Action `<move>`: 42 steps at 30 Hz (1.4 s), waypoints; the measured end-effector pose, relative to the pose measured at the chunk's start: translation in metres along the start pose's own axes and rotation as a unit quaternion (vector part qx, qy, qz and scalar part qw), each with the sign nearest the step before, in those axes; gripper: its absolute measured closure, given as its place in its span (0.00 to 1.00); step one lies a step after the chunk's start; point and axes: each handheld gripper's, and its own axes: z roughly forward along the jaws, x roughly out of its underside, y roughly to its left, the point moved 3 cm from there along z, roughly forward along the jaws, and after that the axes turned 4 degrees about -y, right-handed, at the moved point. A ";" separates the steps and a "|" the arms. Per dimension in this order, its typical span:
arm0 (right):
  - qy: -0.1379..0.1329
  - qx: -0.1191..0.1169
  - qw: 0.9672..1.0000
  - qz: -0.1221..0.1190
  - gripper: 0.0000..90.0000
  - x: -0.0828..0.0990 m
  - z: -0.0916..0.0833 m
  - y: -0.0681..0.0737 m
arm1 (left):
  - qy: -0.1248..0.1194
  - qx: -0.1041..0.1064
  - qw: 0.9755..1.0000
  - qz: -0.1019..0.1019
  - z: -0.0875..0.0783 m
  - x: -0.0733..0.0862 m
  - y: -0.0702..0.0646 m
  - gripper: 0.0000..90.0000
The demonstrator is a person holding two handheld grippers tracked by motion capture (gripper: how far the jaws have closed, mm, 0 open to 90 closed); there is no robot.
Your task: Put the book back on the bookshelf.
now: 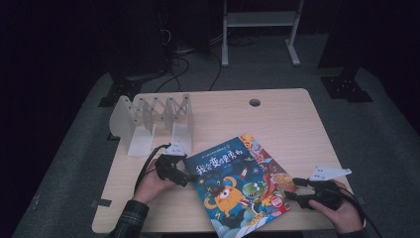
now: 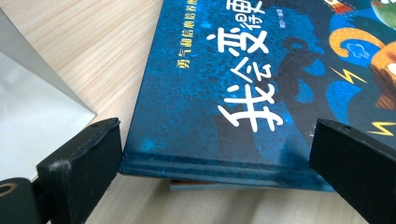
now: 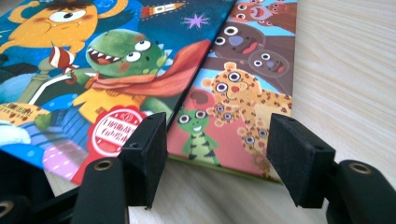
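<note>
Jaws of both grippers open, flanking stacked books' [image 1: 237,186] edges.

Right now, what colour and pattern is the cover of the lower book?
The lower book has a brown-to-pink cover crowded with cartoon animals, including a spotted leopard; clearest in the right gripper view.

left gripper [image 1: 190,176] jaws apart, right gripper [image 1: 292,188] jaws apart

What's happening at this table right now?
A person holds a gripper in each hand at two stacked picture books on the wooden table. The left gripper sits open at the blue book's edge. The right gripper is open before the corner of the lower book. A white rack stands behind.
</note>
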 end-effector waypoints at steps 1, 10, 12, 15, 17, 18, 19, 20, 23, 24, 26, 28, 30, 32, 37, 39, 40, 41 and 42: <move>0.000 0.001 1.000 0.000 0.42 0.001 -0.002 0.000 | -0.001 -0.001 1.000 -0.001 -0.001 0.001 -0.001 0.02; 0.000 0.013 1.000 0.003 0.42 0.012 -0.015 0.001 | 0.001 -0.002 1.000 -0.001 -0.007 0.007 -0.010 0.02; -0.001 0.012 1.000 0.002 0.42 0.016 -0.017 0.002 | 0.001 -0.001 1.000 -0.001 -0.009 0.008 -0.011 0.02; 0.001 0.009 1.000 0.001 0.42 0.020 -0.019 0.006 | 0.000 -0.001 1.000 -0.003 -0.009 0.008 -0.012 0.02; 0.005 0.008 1.000 -0.001 0.42 0.021 -0.018 0.008 | 0.000 0.000 1.000 -0.003 -0.008 0.008 -0.012 0.02; 0.006 0.008 1.000 -0.002 0.42 0.022 -0.017 0.008 | 0.001 0.000 1.000 -0.001 -0.008 0.008 -0.012 0.02; 0.008 0.008 1.000 -0.002 0.41 0.022 -0.016 0.009 | 0.001 0.000 1.000 -0.002 -0.007 0.008 -0.012 0.02; 0.007 0.006 1.000 -0.001 0.41 0.021 -0.016 0.009 | 0.002 0.003 1.000 -0.003 -0.007 0.008 -0.012 0.02; 0.007 0.012 1.000 -0.002 0.41 0.021 -0.015 0.007 | 0.001 0.006 1.000 -0.003 -0.006 0.008 -0.013 0.02; 0.008 0.013 1.000 -0.001 0.41 0.021 -0.015 0.006 | 0.001 0.008 1.000 -0.004 -0.006 0.008 -0.013 0.02; 0.008 0.014 1.000 0.000 0.41 0.020 -0.015 0.004 | -0.001 0.012 1.000 -0.005 -0.005 0.008 -0.014 0.02; 0.009 0.017 1.000 0.001 0.41 0.019 -0.014 0.001 | -0.003 0.017 1.000 -0.007 -0.005 0.008 -0.014 0.02; 0.009 0.020 1.000 0.001 0.41 0.017 -0.013 -0.002 | -0.005 0.020 1.000 -0.008 -0.004 0.007 -0.015 0.02; 0.011 0.022 1.000 0.003 0.40 0.016 -0.012 -0.005 | -0.005 0.022 1.000 -0.007 -0.004 0.007 -0.016 0.02; 0.012 0.031 0.999 0.005 0.40 0.012 -0.010 -0.013 | -0.006 0.023 1.000 -0.007 -0.003 0.007 -0.017 0.02; 0.012 0.033 0.999 0.006 0.40 0.011 -0.009 -0.014 | -0.006 0.023 1.000 -0.007 -0.003 0.007 -0.017 0.02; 0.012 0.035 0.999 0.007 0.40 0.010 -0.009 -0.016 | -0.006 0.023 1.000 -0.007 -0.003 0.007 -0.017 0.02; 0.014 0.035 0.999 0.012 0.41 0.009 -0.007 -0.018 | -0.007 0.023 1.000 -0.007 -0.003 0.007 -0.017 0.02; 0.013 0.036 0.999 0.013 0.41 0.009 -0.007 -0.019 | -0.007 0.023 1.000 -0.007 -0.003 0.007 -0.017 0.02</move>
